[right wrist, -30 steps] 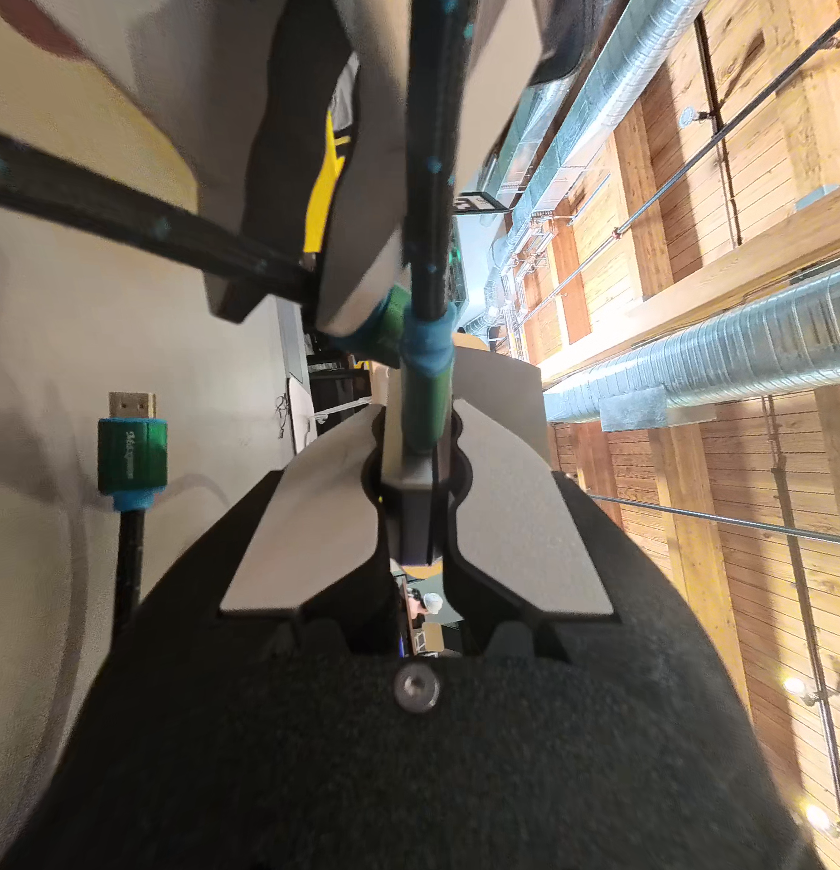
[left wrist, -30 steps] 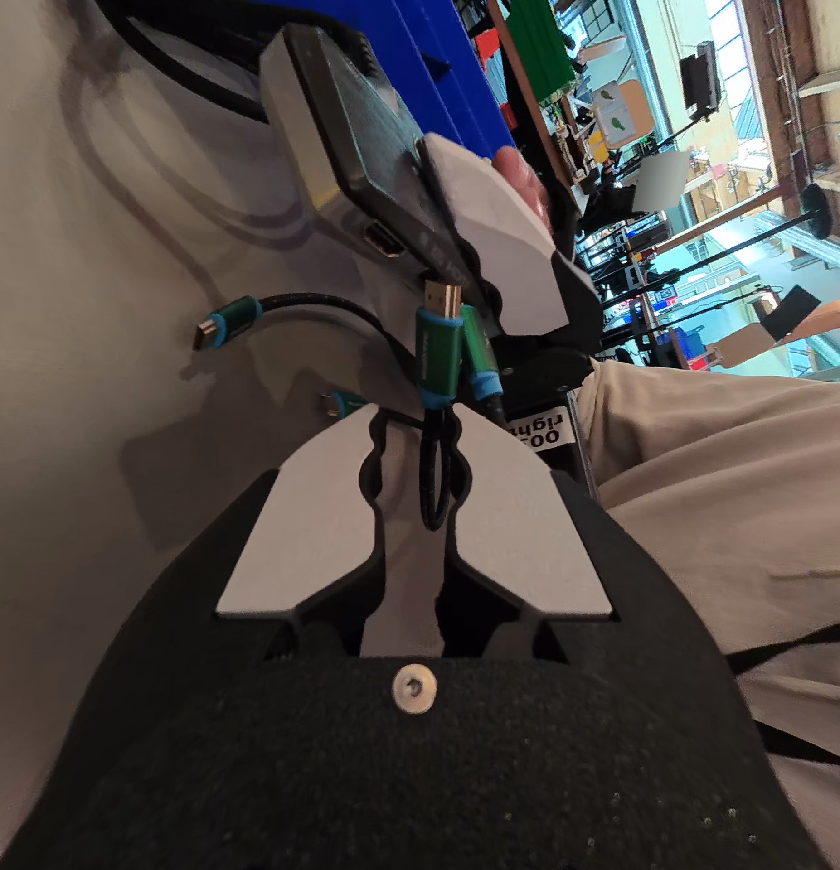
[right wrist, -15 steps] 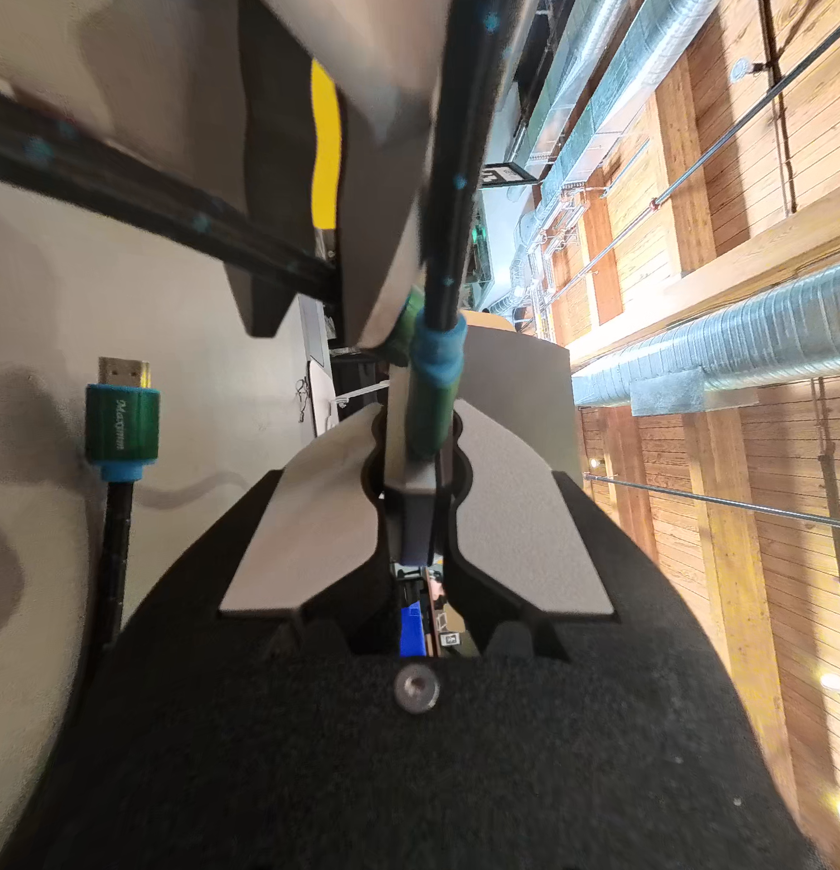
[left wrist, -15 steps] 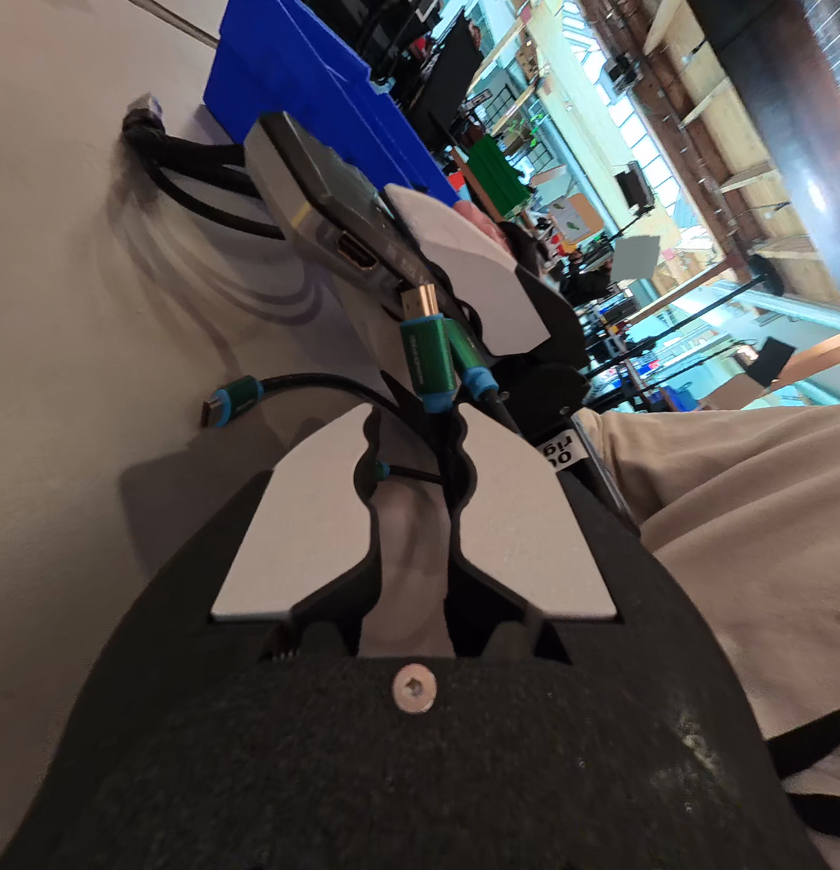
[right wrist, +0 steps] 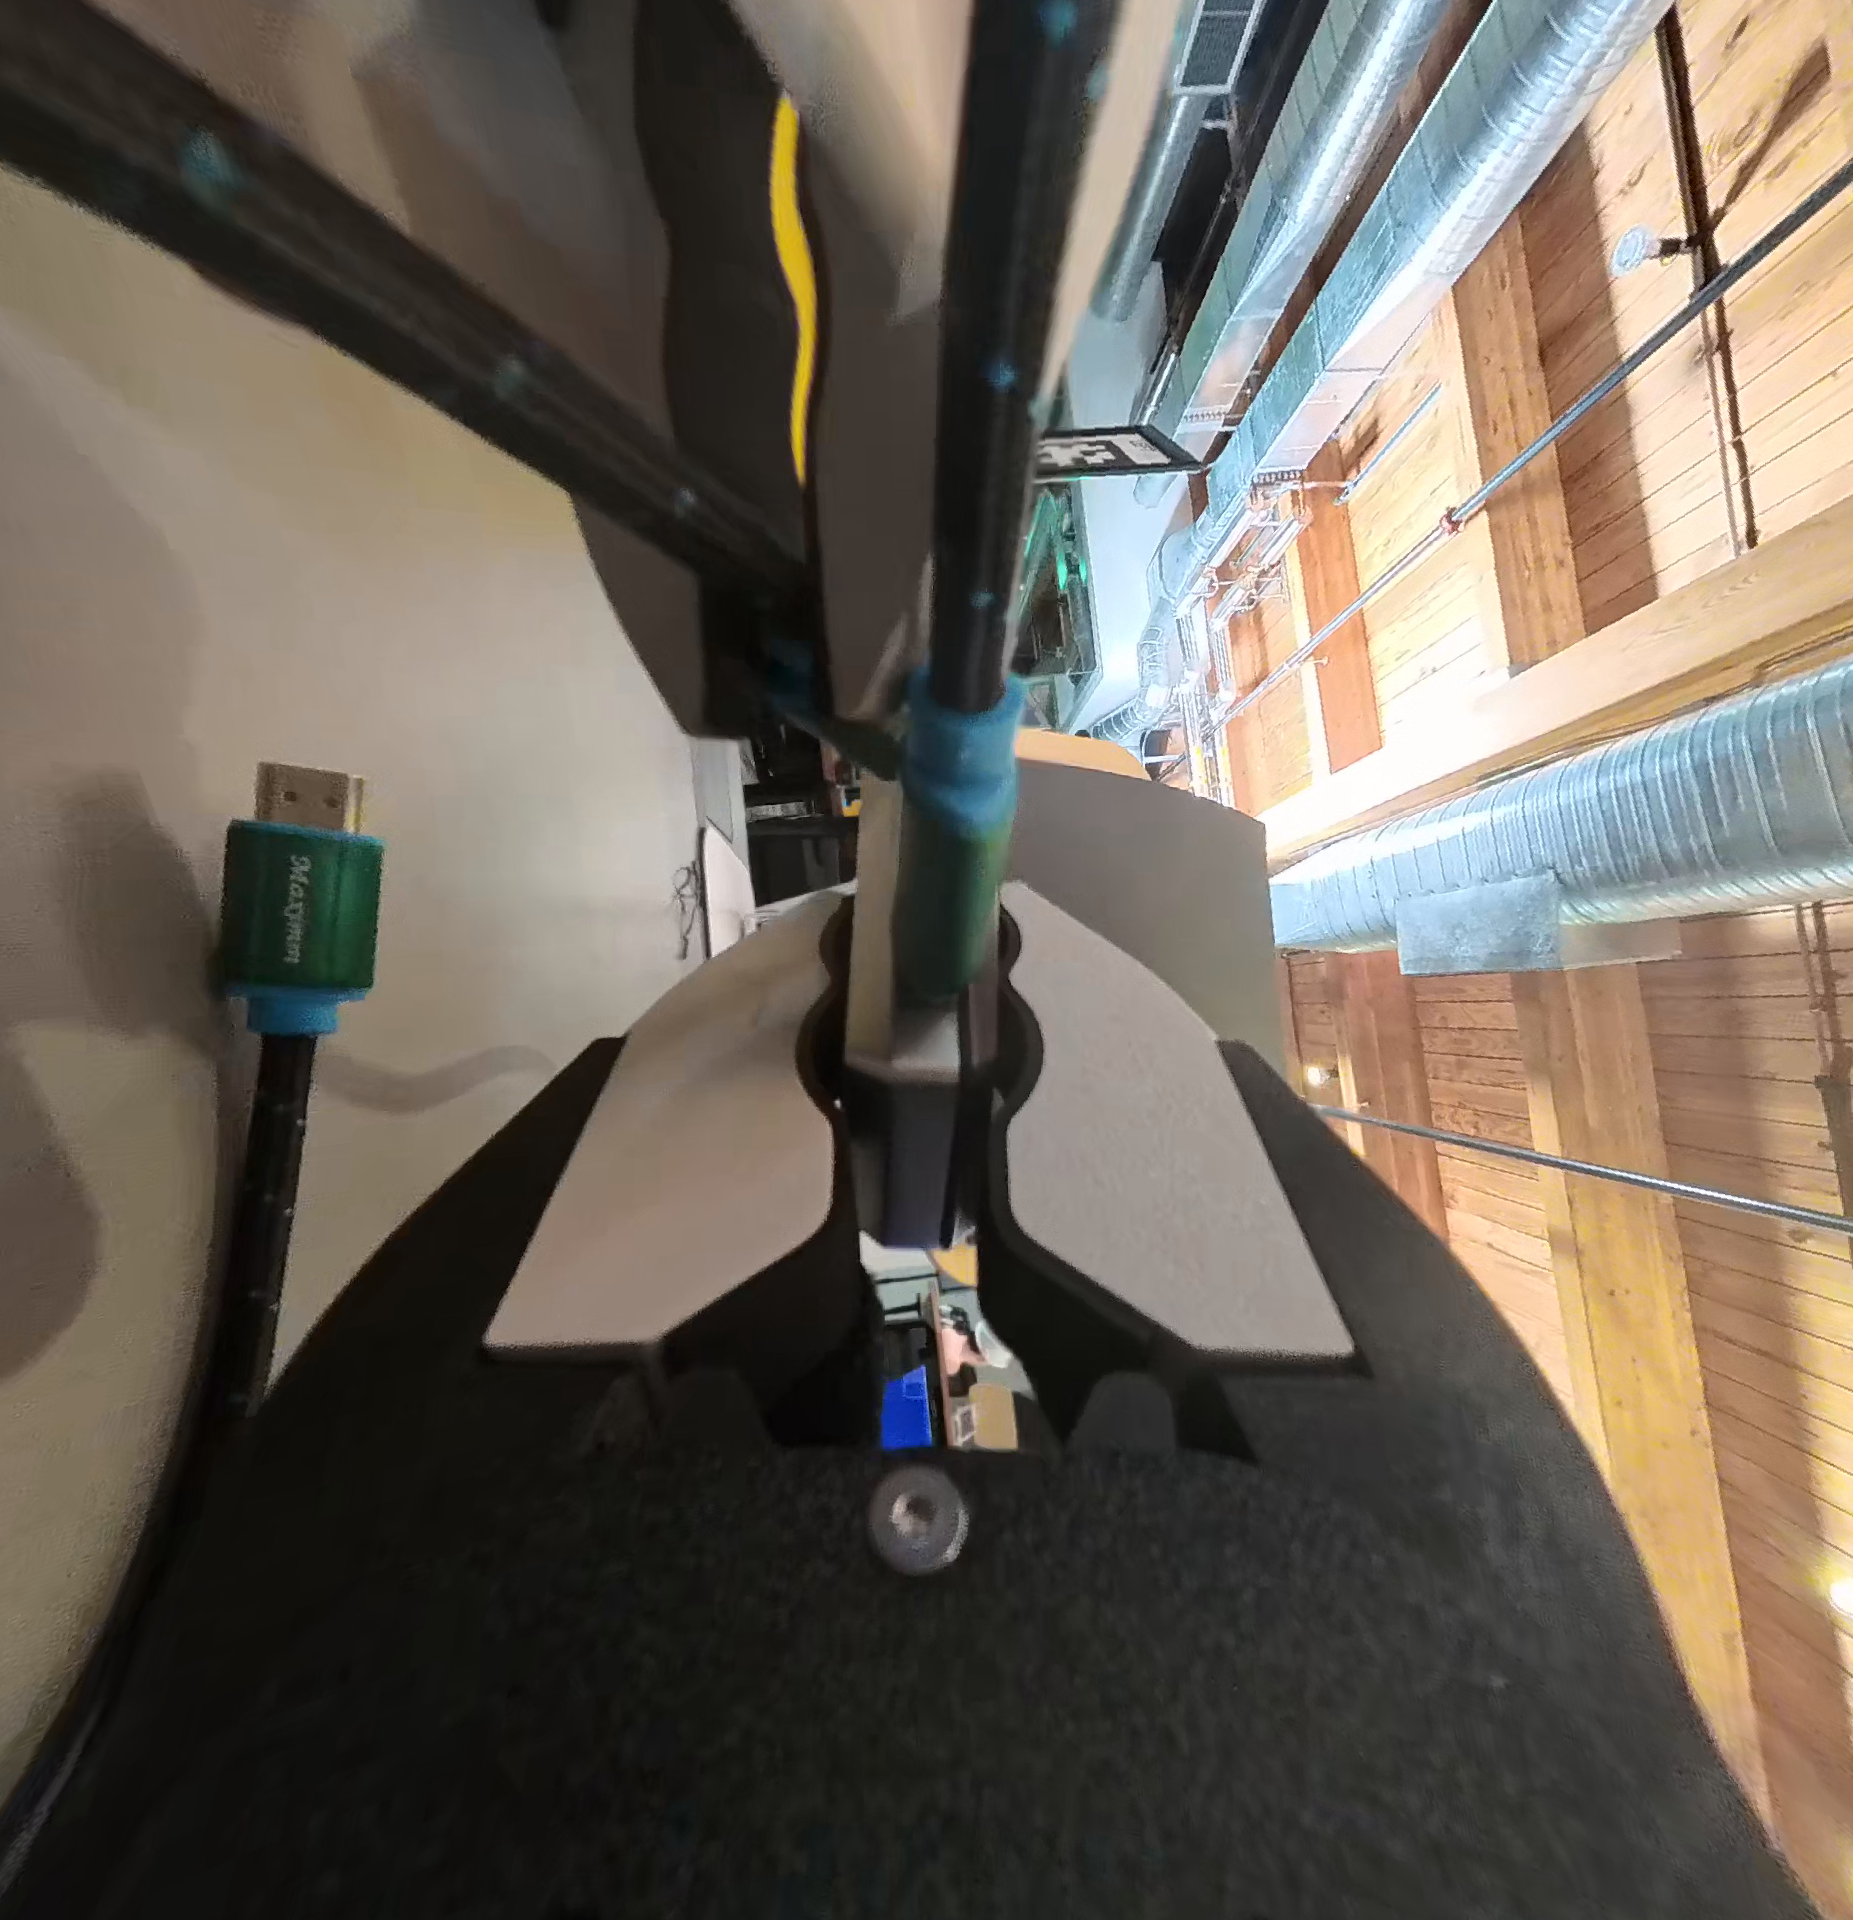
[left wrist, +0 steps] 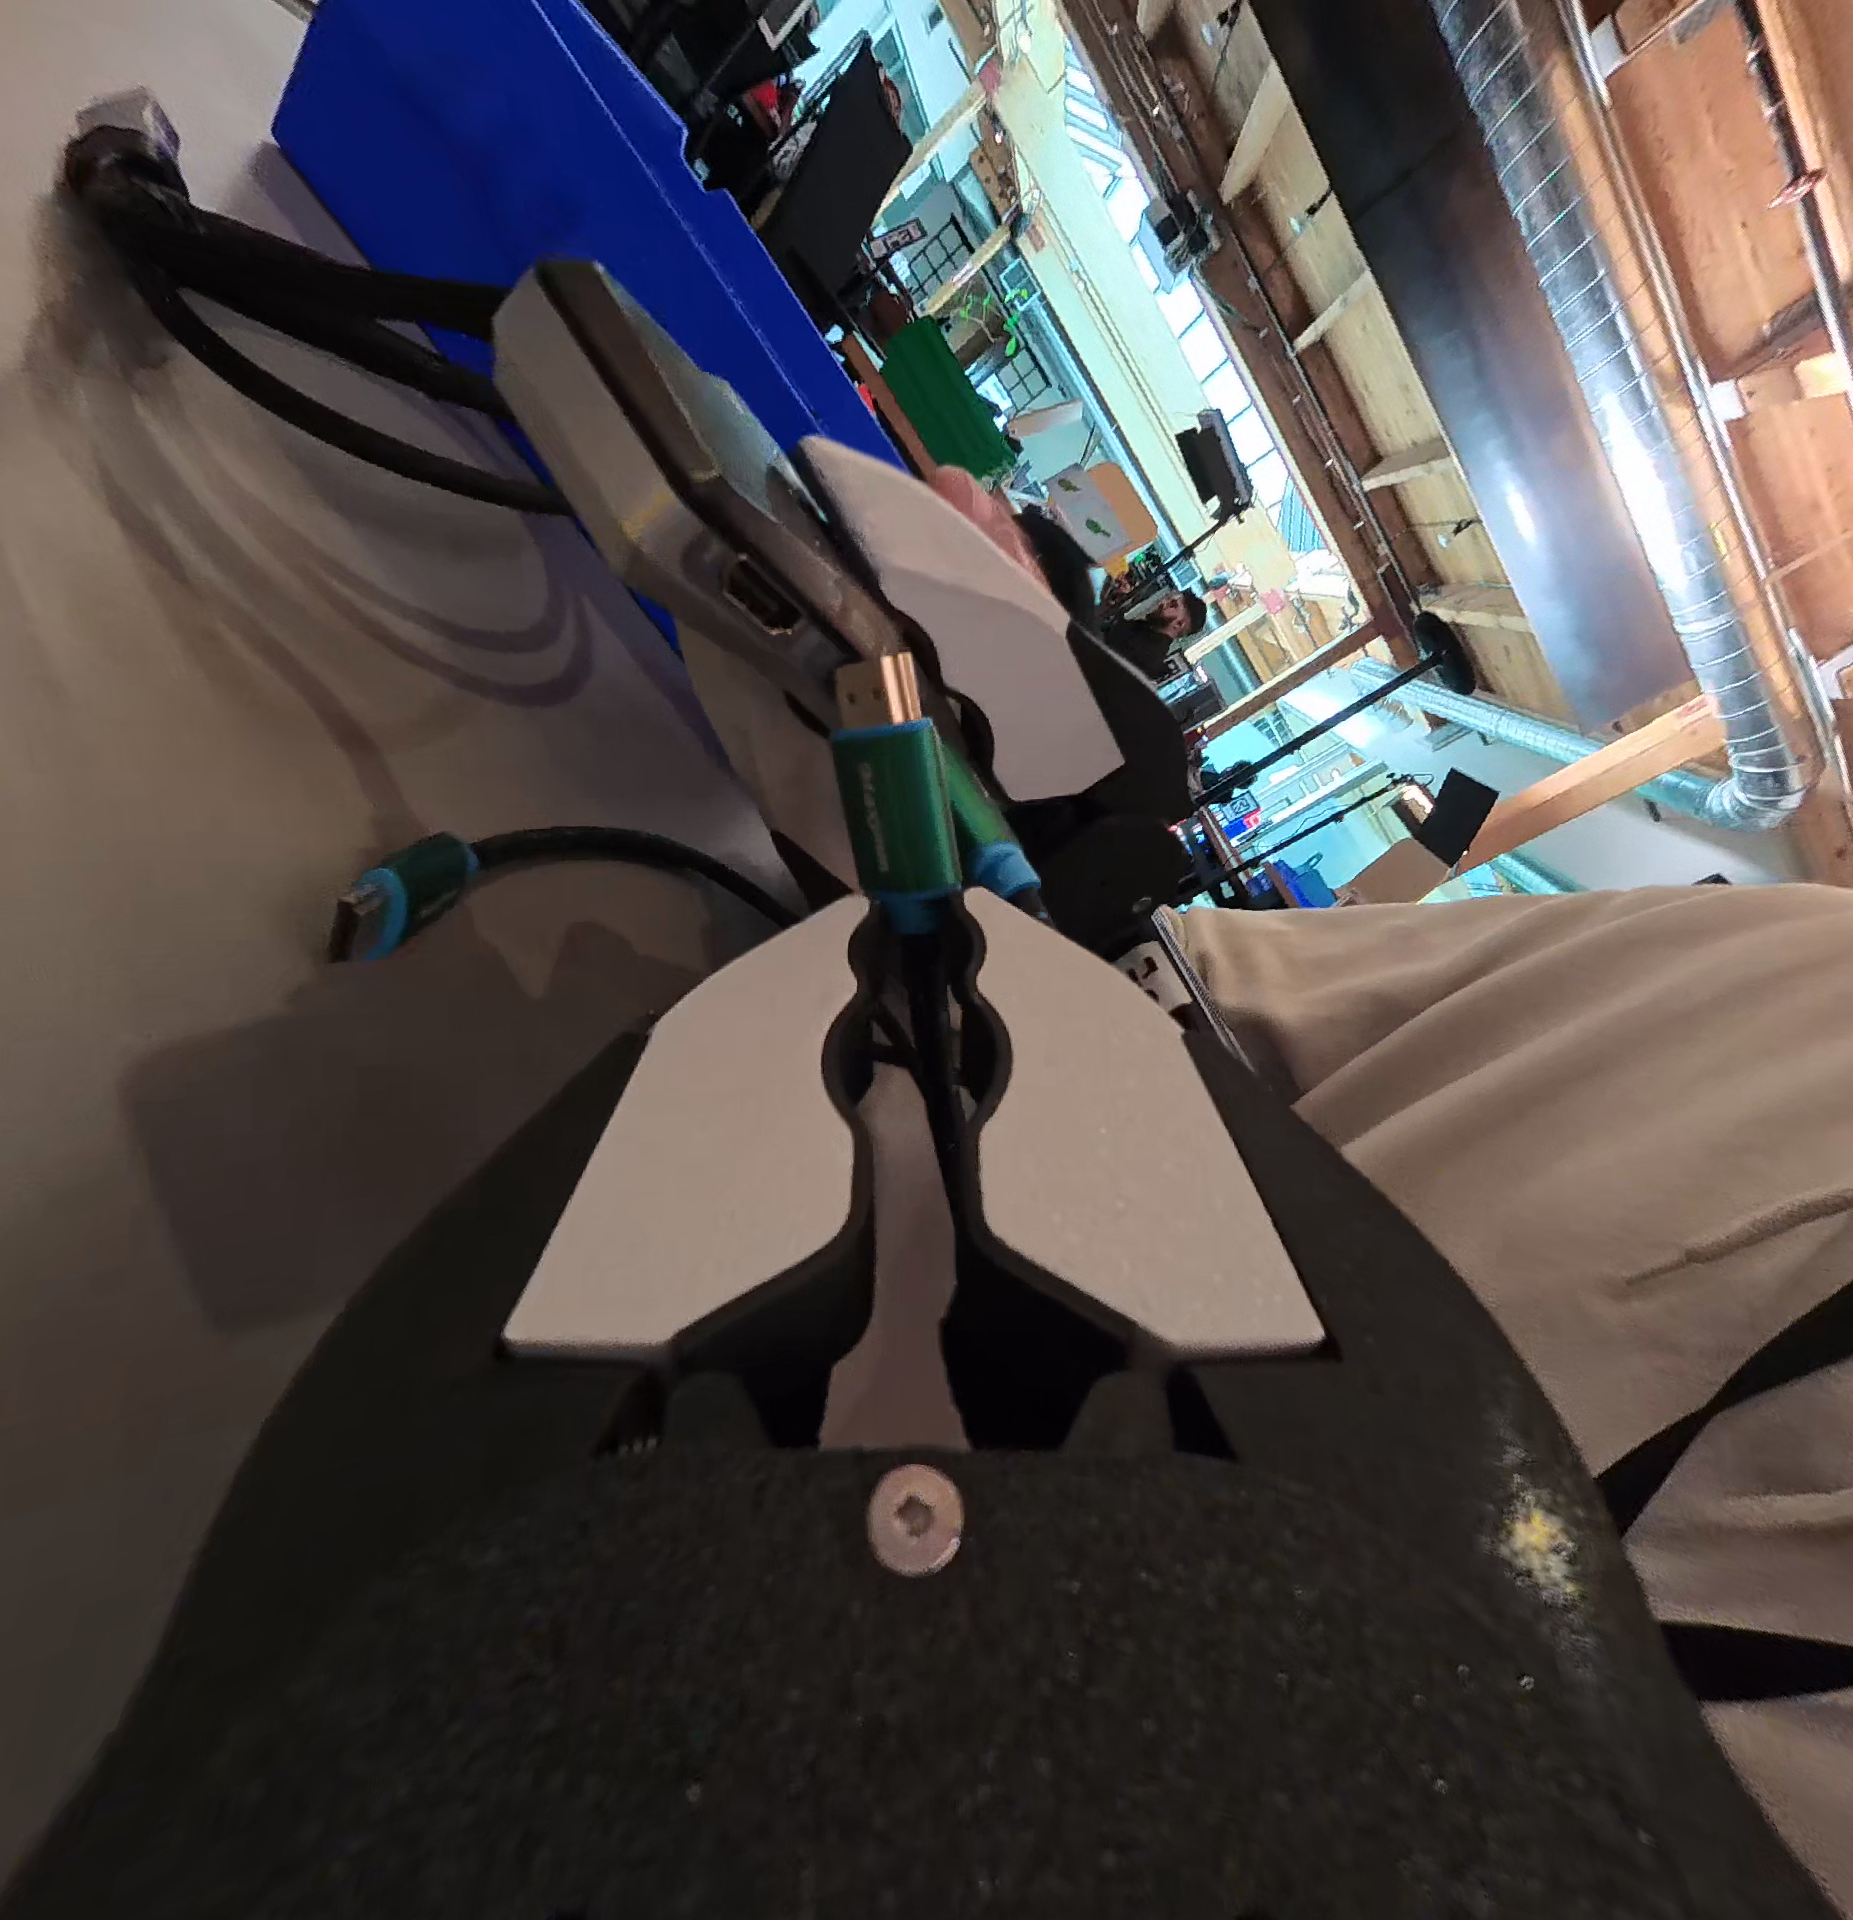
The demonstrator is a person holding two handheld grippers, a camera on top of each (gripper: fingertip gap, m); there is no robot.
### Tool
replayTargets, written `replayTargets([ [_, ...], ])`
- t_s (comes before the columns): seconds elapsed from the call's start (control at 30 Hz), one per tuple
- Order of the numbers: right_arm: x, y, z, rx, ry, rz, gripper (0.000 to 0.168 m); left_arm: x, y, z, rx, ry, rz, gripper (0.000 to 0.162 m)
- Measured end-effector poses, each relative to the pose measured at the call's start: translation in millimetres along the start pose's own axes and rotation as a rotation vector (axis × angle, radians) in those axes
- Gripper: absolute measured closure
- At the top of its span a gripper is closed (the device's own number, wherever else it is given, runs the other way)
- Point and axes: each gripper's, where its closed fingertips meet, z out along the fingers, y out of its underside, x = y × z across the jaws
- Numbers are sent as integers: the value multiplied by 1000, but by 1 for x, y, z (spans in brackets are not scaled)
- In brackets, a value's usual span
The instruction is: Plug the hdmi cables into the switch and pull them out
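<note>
In the left wrist view my left gripper [left wrist: 917, 920] is shut on the black cable just behind a green HDMI plug [left wrist: 891, 821]. The plug's gold tip sits just short of the grey switch [left wrist: 631, 436], beside its empty port [left wrist: 761, 608]. My right gripper [right wrist: 927, 920] is shut on the switch [right wrist: 906, 1049] and holds it off the table; one of its white fingers [left wrist: 953, 592] lies on the switch. A second green plug [right wrist: 953, 883] sits in the switch. A third plug [left wrist: 397, 904] lies loose on the table and also shows in the right wrist view [right wrist: 304, 904].
A blue bin [left wrist: 548, 208] stands behind the switch. Black cables [left wrist: 278, 281] run from the switch's far end to the table [left wrist: 174, 644]. A person's beige clothing [left wrist: 1524, 1091] fills the right. The left gripper's body [right wrist: 870, 468] looms close in the right wrist view. My hands' fingertips stand some 7 centimeters from each other.
My left gripper has closed in on the cable behind the plug. The plug has moved up to the switch's edge. The right gripper has kept its hold on the switch.
</note>
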Motion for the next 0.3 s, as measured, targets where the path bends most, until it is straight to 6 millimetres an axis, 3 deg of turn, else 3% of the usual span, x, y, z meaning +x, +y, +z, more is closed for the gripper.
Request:
replayTargets([
  [0.1,-2,0,0,-3,9,-32,146,1,0,-5,-31,18,-100,152],
  [0.2,4,-4,-3,15,56,-54,146,14,1,-14,-80,126,-248,153],
  [0.3,10,-12,-7,51,98,-48,146,33,8,-12,-177,265,-348,153],
])
